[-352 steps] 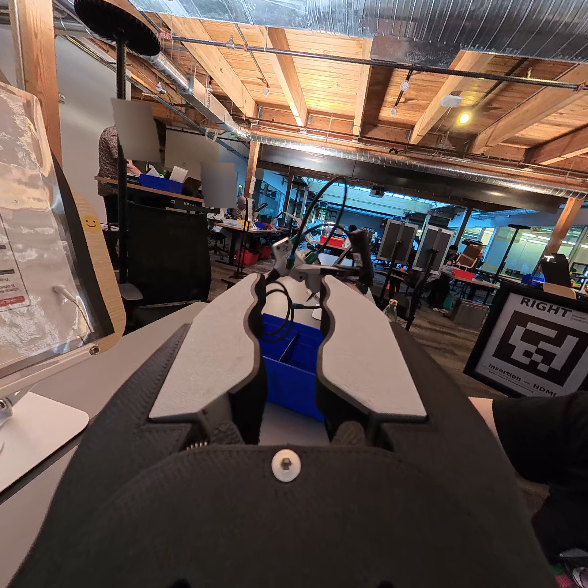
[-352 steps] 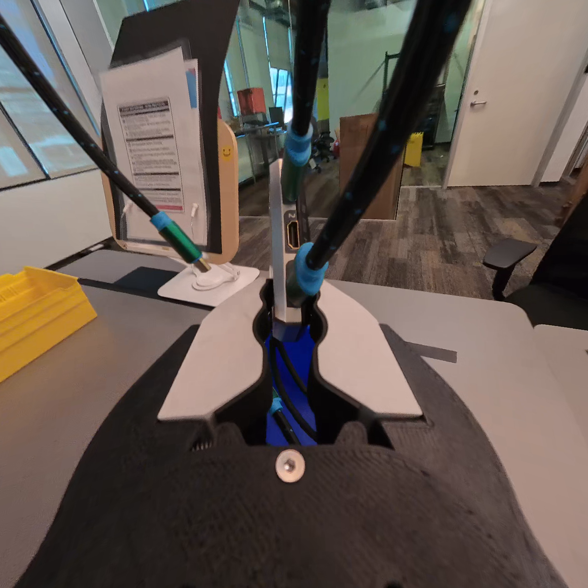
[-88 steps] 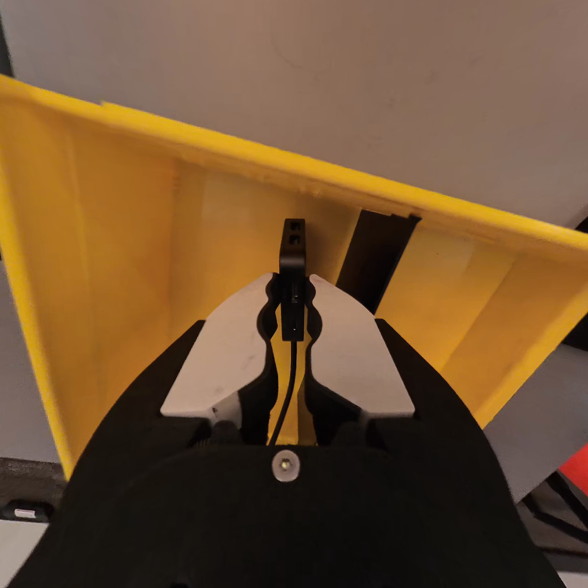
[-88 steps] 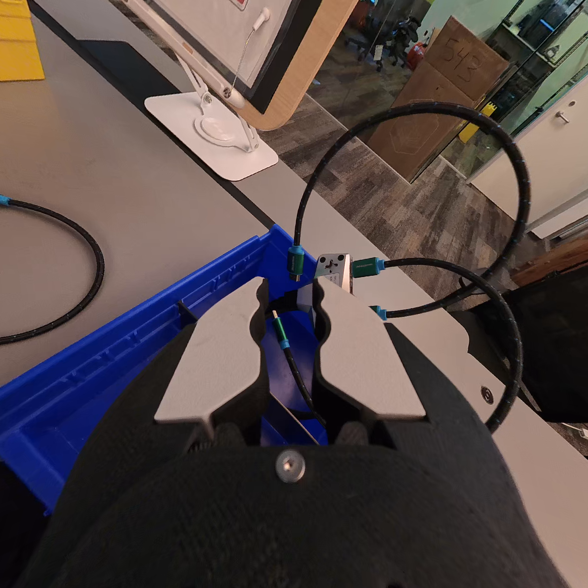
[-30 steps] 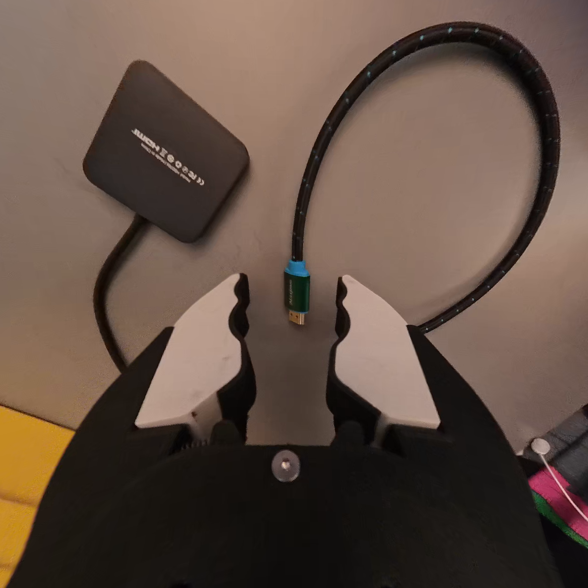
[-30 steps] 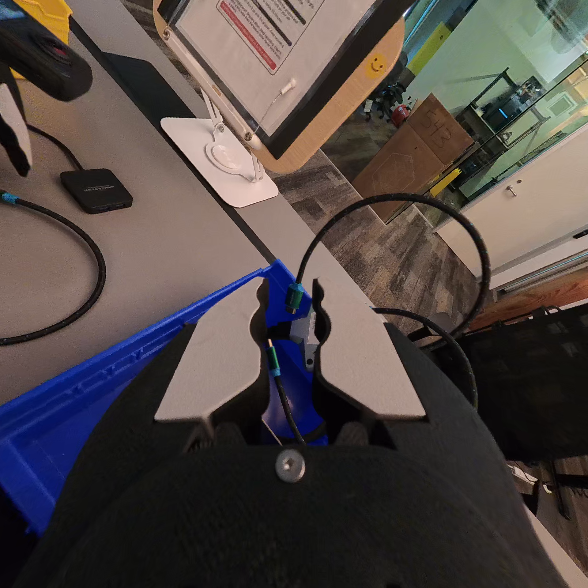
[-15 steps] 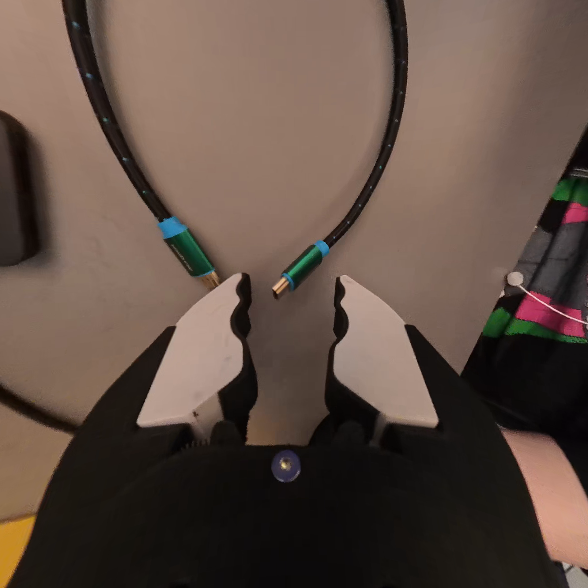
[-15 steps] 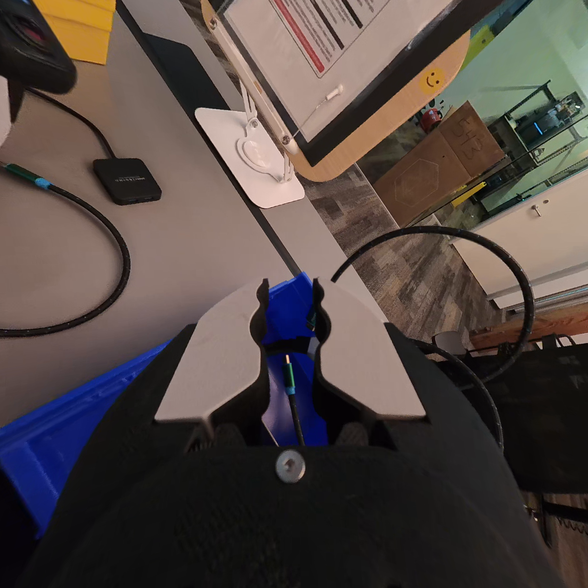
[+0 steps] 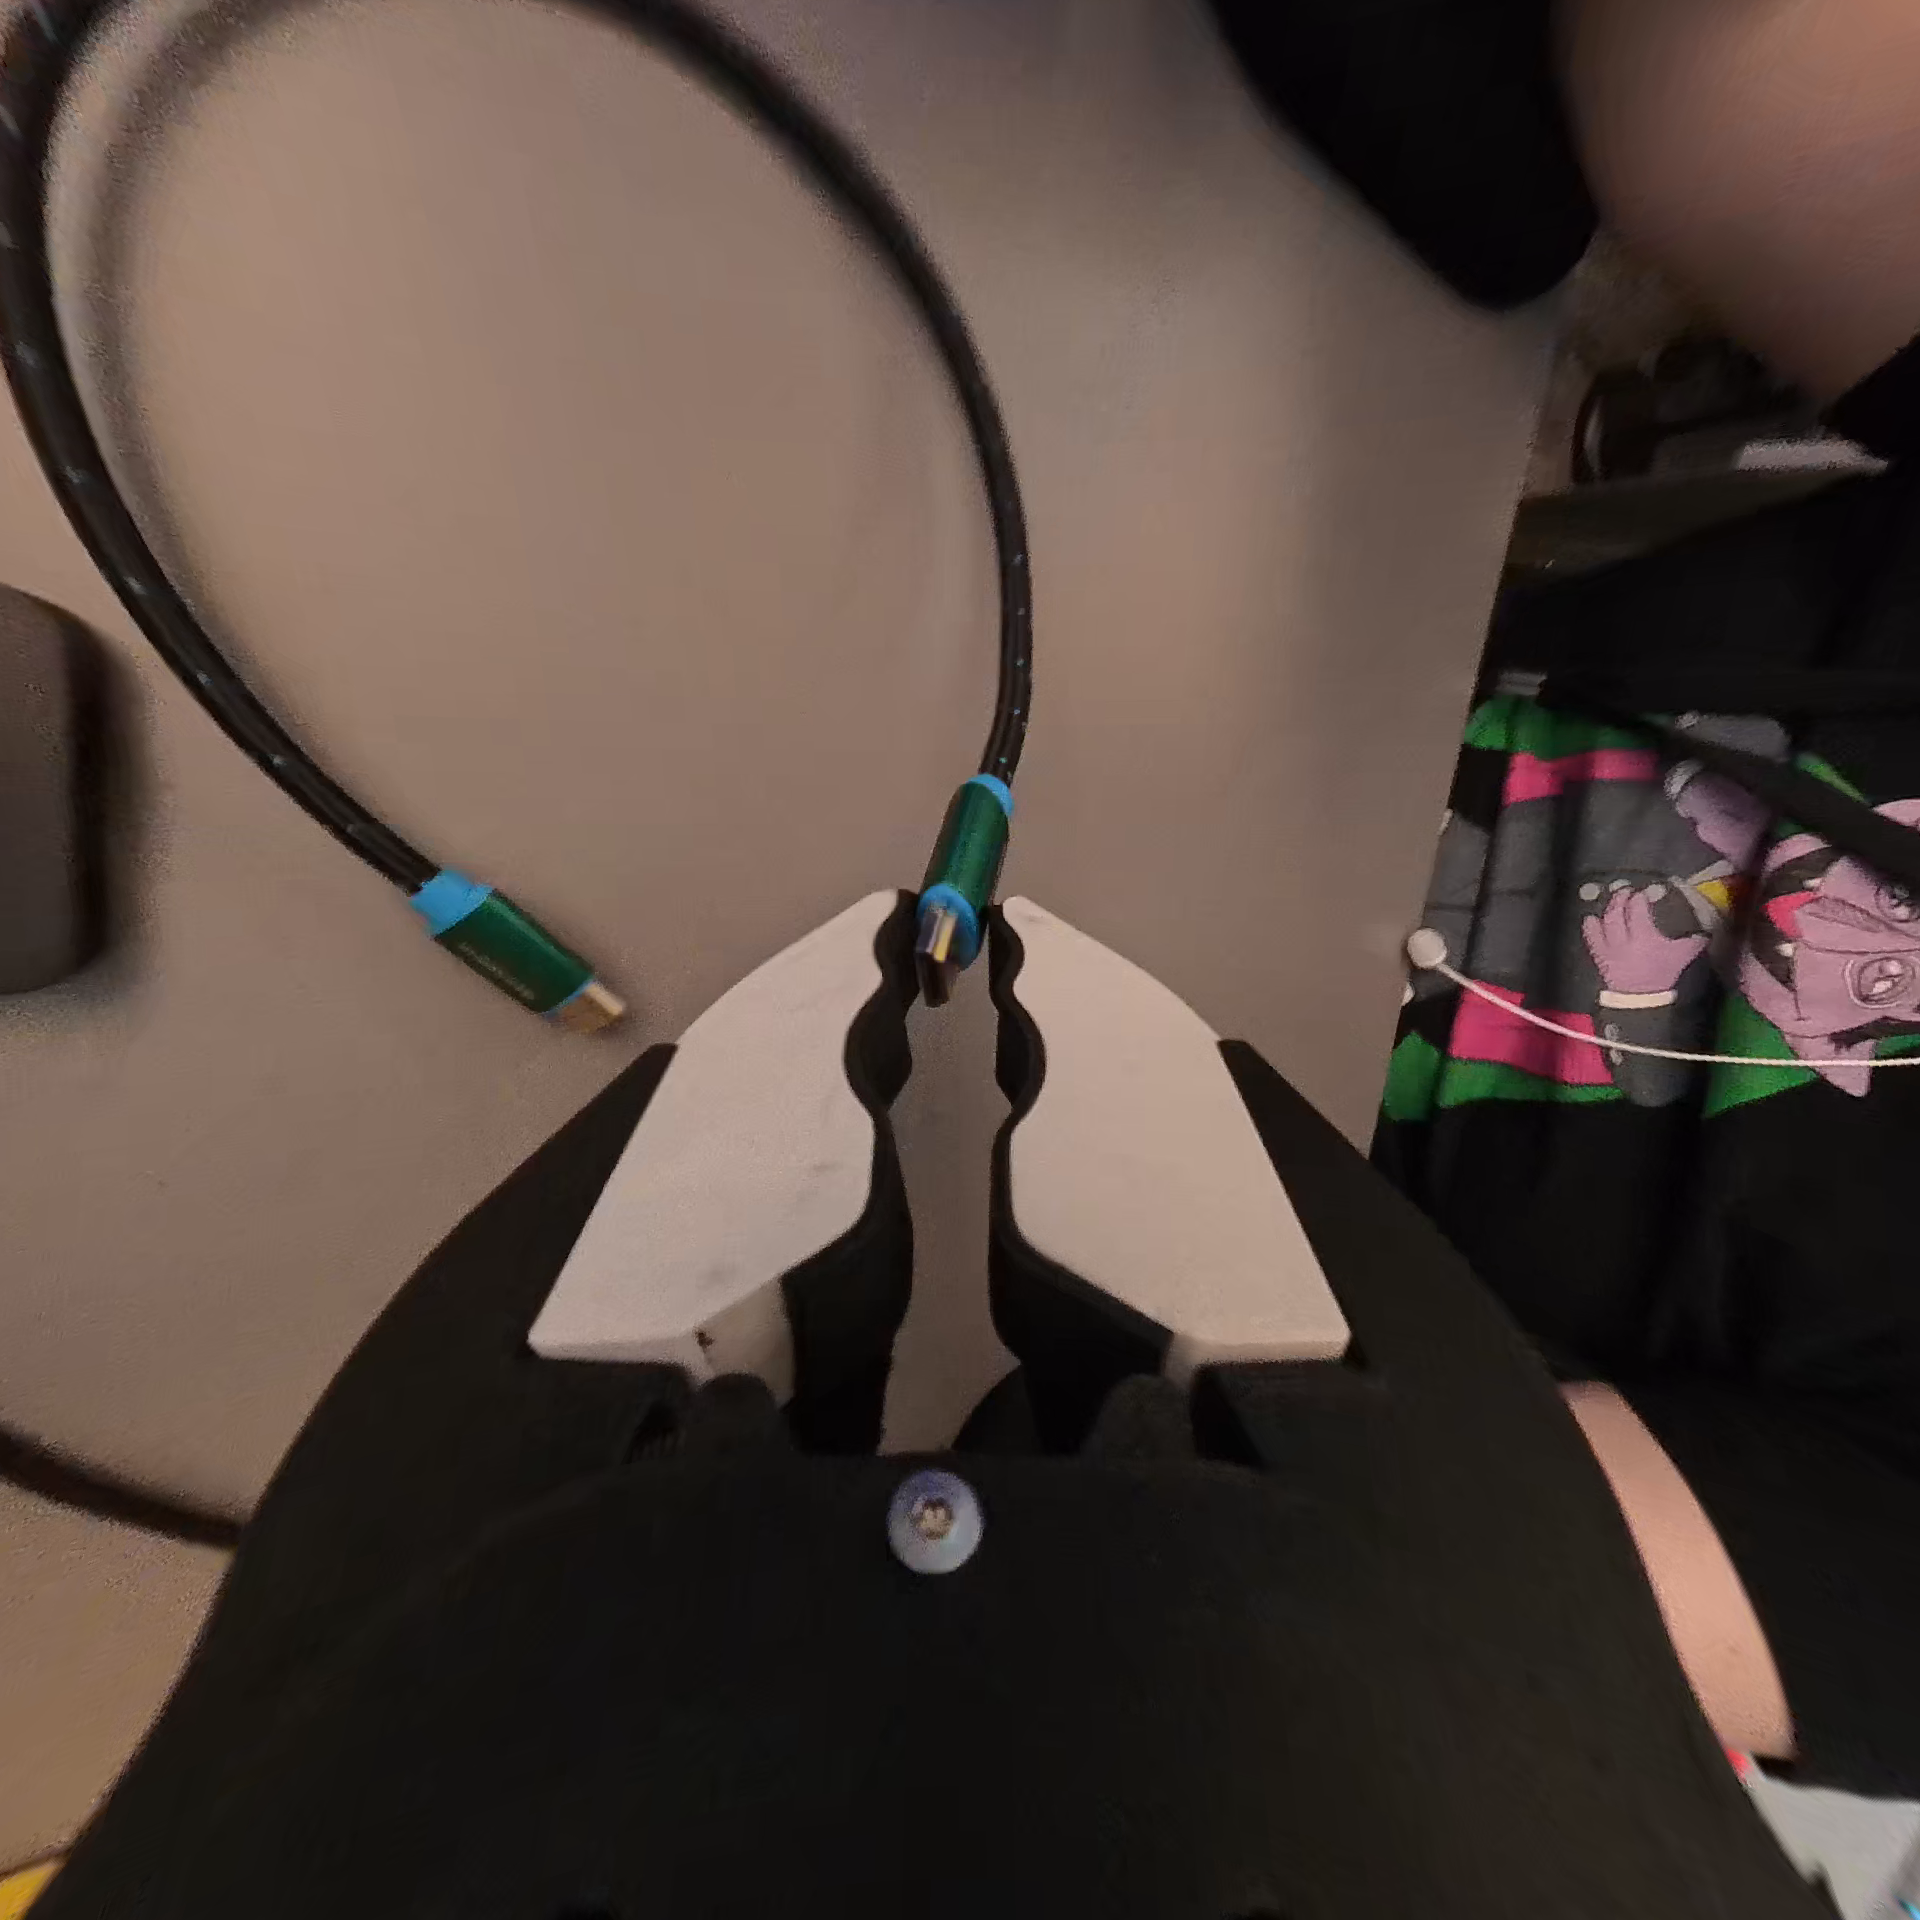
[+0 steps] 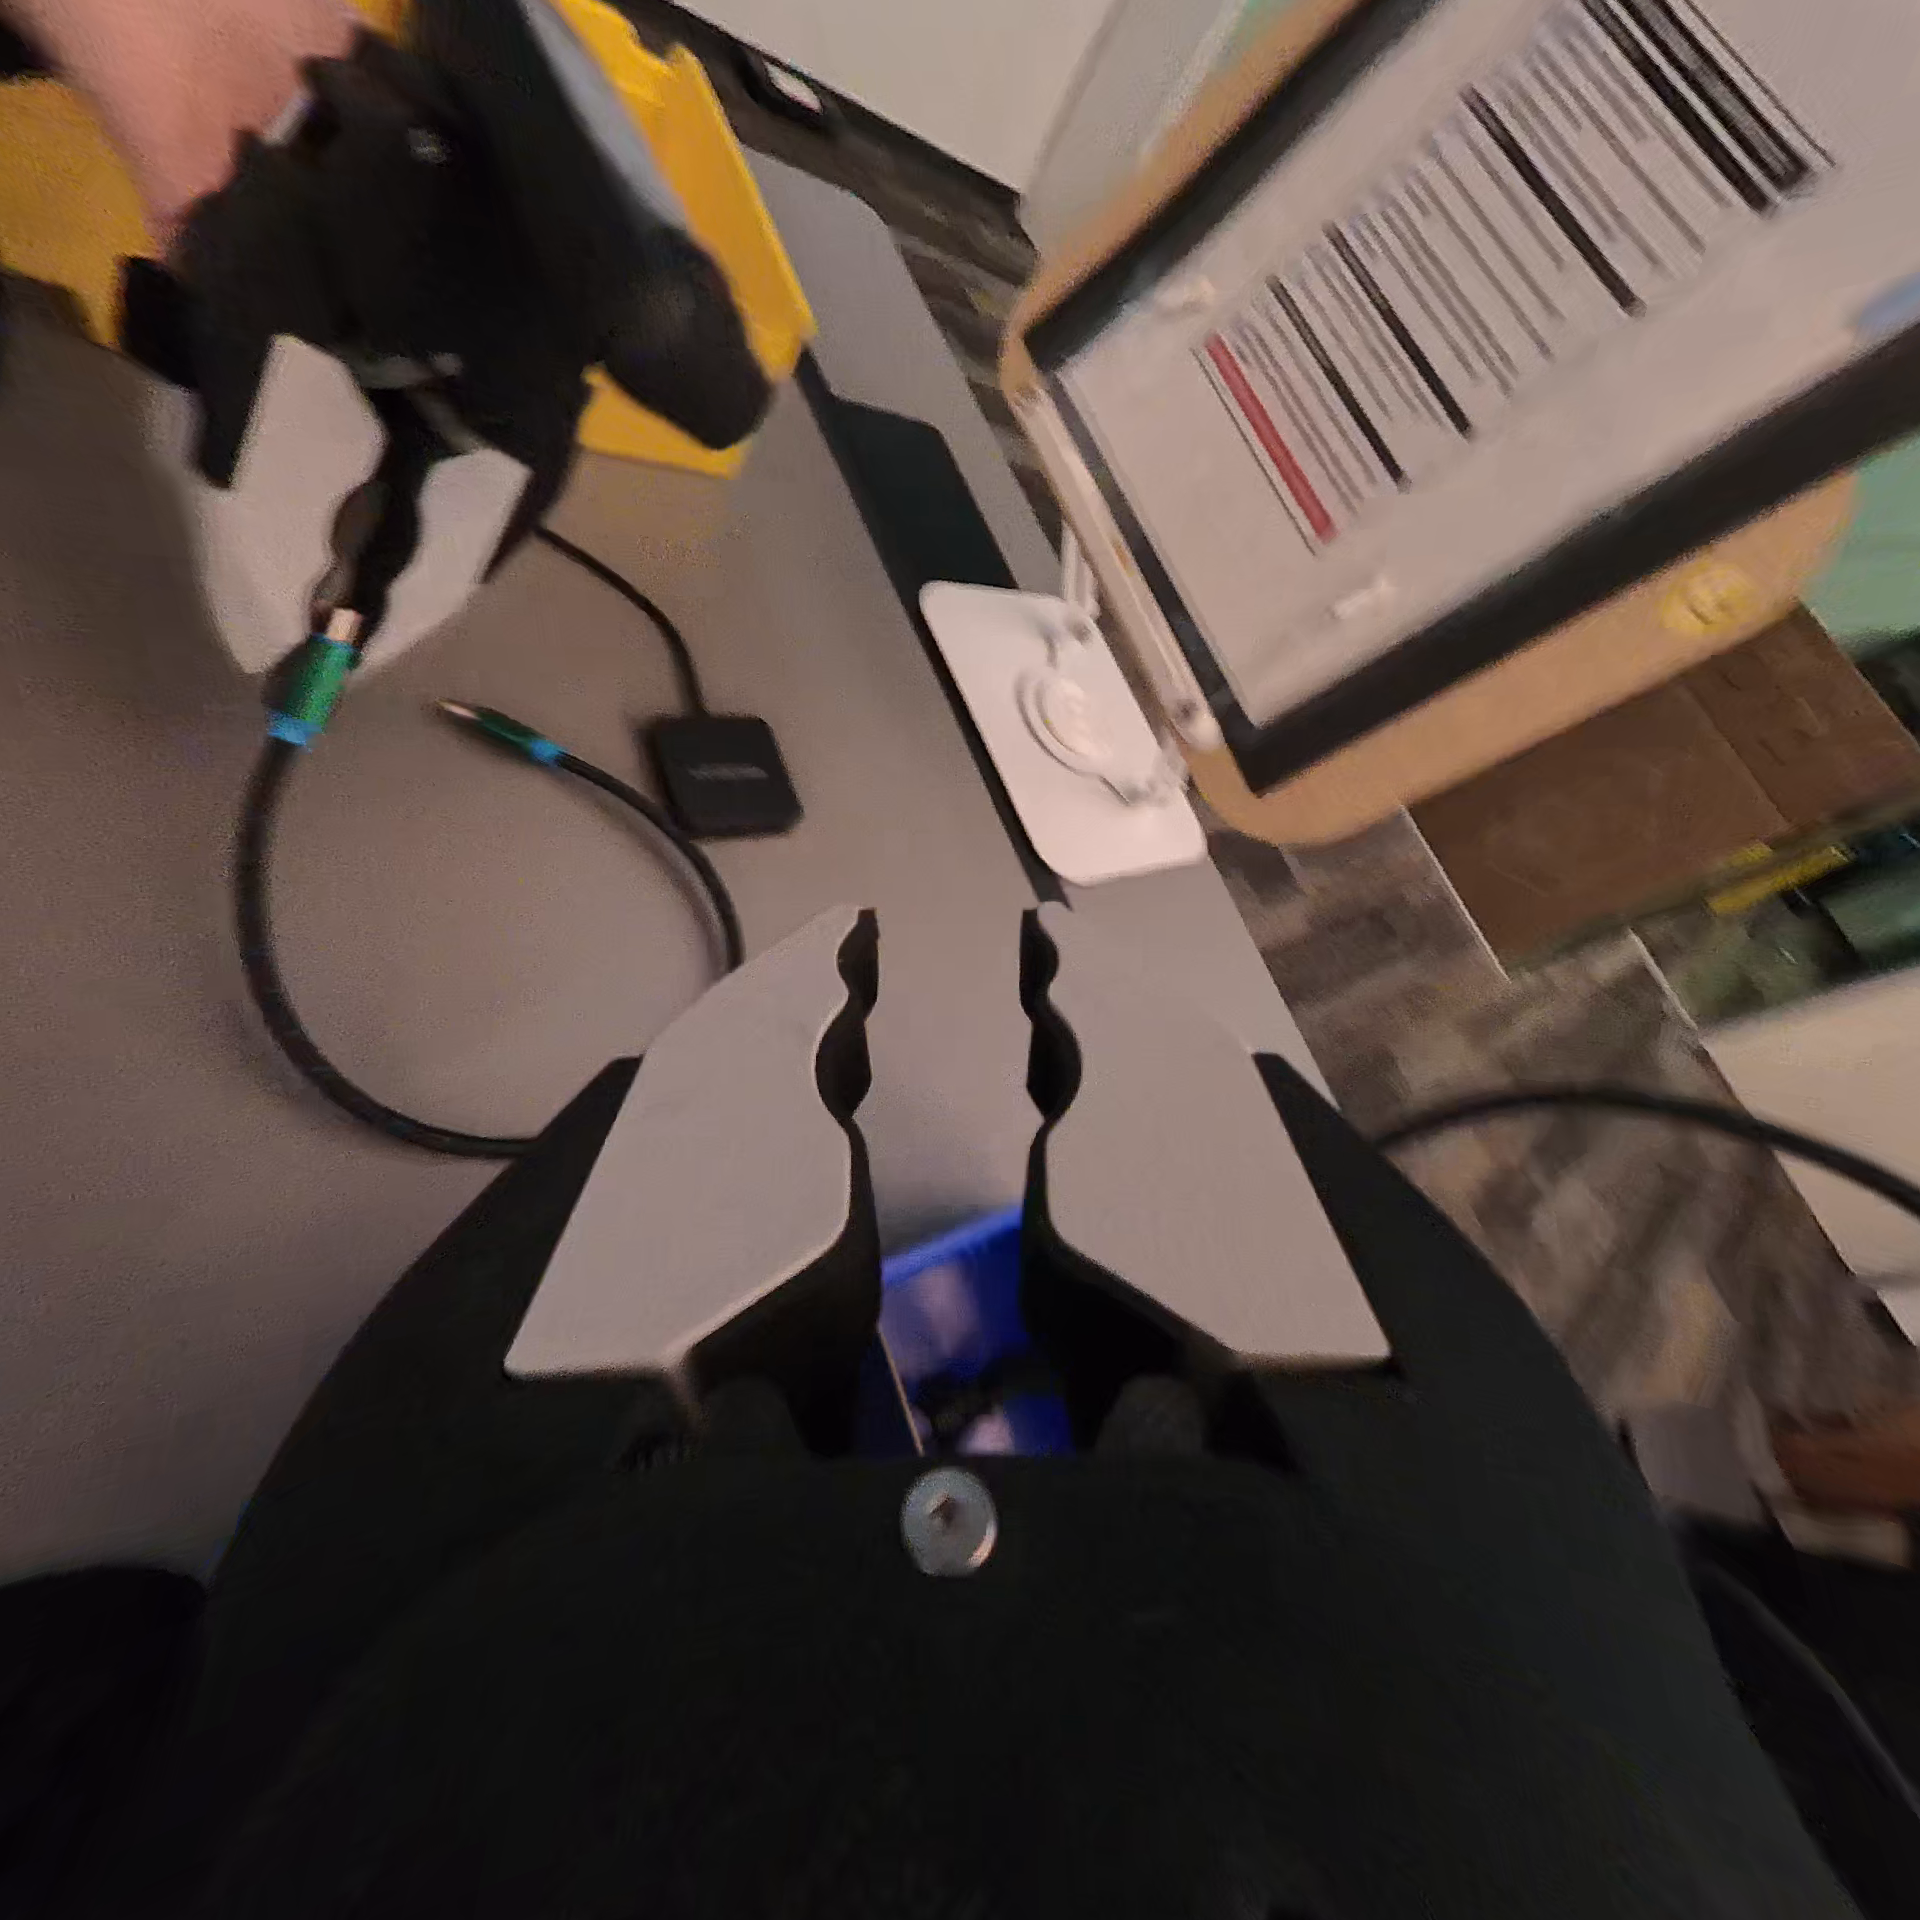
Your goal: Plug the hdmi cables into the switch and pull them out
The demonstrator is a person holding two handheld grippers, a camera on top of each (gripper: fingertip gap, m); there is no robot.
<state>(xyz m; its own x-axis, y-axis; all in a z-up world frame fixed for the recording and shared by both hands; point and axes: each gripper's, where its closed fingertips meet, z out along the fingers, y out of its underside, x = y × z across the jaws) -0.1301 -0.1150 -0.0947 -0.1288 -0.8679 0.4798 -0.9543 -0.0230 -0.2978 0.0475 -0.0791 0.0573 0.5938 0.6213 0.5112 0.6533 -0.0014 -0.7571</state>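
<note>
The cable [image 9: 997, 582], a stiff braided loop lying on the table [image 9: 623, 468], has one green plug [image 9: 961, 862] nipped at its metal tip between the narrowly set fingers of the left gripper [image 9: 945, 935], and this plug is lifted just off the table. The right gripper [image 10: 948, 935] hangs empty nearer the table edge, fingers moderately apart. Beyond the held plug lies the free plug [image 10: 499, 732], and past it the switch [image 10: 727, 774]; the cable looks light but springy, so I would grip the rigid green shell, not the tip.
</note>
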